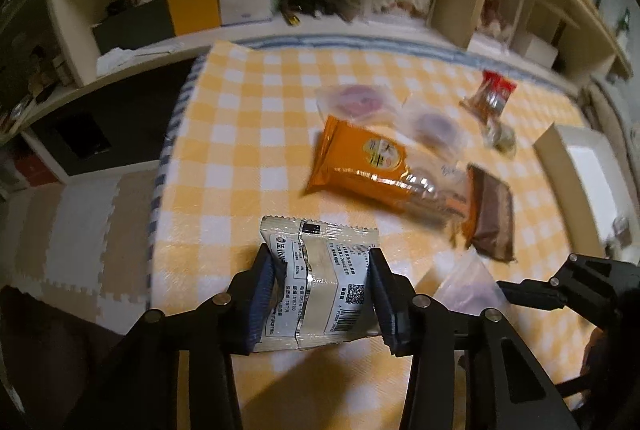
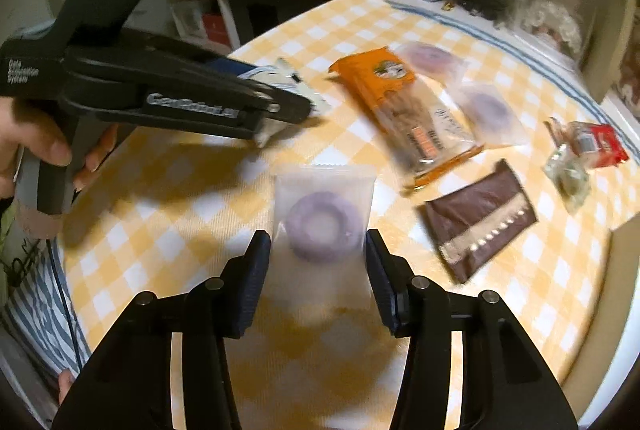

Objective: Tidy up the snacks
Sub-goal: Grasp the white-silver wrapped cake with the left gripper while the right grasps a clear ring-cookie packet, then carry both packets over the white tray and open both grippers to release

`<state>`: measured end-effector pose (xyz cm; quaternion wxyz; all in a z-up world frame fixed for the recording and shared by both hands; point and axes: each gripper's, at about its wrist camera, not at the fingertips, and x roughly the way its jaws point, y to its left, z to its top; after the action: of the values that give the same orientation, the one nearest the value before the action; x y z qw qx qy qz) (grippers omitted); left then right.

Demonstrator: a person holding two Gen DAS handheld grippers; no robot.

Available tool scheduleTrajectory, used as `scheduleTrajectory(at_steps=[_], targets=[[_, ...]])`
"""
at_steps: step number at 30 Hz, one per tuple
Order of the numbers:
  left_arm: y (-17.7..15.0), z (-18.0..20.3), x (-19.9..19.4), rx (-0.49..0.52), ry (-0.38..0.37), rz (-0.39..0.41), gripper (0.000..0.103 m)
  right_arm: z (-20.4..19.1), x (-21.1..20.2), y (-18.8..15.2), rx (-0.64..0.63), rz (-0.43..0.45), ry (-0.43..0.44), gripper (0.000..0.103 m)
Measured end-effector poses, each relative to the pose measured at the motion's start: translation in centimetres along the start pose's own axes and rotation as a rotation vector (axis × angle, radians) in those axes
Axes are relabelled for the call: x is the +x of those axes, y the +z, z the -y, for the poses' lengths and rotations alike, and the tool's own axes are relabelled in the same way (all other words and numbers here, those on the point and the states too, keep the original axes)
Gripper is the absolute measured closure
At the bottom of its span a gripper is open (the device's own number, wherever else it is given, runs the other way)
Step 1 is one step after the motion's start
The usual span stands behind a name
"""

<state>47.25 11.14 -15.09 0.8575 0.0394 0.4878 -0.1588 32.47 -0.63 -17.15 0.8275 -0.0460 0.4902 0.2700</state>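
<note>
My left gripper is shut on a beige and white snack packet, with a pad pressed on each side. From the right wrist view that left gripper is at the left with the packet in its tips and a hand on its handle. My right gripper is shut on a clear pouch with a purple ring pastry inside. The left wrist view shows this pouch at the right gripper's tips. Both are over the yellow checked tablecloth.
On the cloth lie an orange packet, a brown packet, two more clear pouches with purple pastries and a red-labelled clear packet. A white box stands at the right. Cluttered shelves run behind the table.
</note>
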Motion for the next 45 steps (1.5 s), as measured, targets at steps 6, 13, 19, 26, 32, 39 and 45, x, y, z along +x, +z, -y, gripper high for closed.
scheduleTrajectory(at_steps=[6, 13, 19, 26, 32, 39, 45], targets=[[-0.3, 0.2, -4.5, -0.043, -0.013, 0.078, 0.059, 0.6, -2.1, 0.8, 0.034, 0.048, -0.026, 0.054], [-0.7, 1.5, -9.8, -0.060, -0.032, 0.157, 0.059, 1.3, -6.1, 1.7, 0.066, 0.107, -0.071, 0.054], [-1.6, 2.9, -13.7, -0.102, -0.062, 0.220, 0.059, 2.6, -10.1, 1.8, 0.106, 0.167, -0.101, 0.054], [-2.9, 5.8, -17.1, -0.106, -0.091, 0.266, 0.059, 4.5, -15.0, 0.6, 0.155, 0.222, -0.144, 0.054], [-3.5, 8.7, -18.8, -0.097, -0.128, 0.291, 0.059, 6.3, -18.7, -1.2, 0.204, 0.265, -0.174, 0.054], [-3.4, 12.4, -18.7, -0.078, -0.187, 0.285, 0.059, 9.2, -21.5, -4.0, 0.285, 0.291, -0.211, 0.054], [-2.2, 16.3, -16.7, -0.061, -0.242, 0.243, 0.059, 11.8, -23.0, -6.4, 0.347, 0.298, -0.251, 0.054]])
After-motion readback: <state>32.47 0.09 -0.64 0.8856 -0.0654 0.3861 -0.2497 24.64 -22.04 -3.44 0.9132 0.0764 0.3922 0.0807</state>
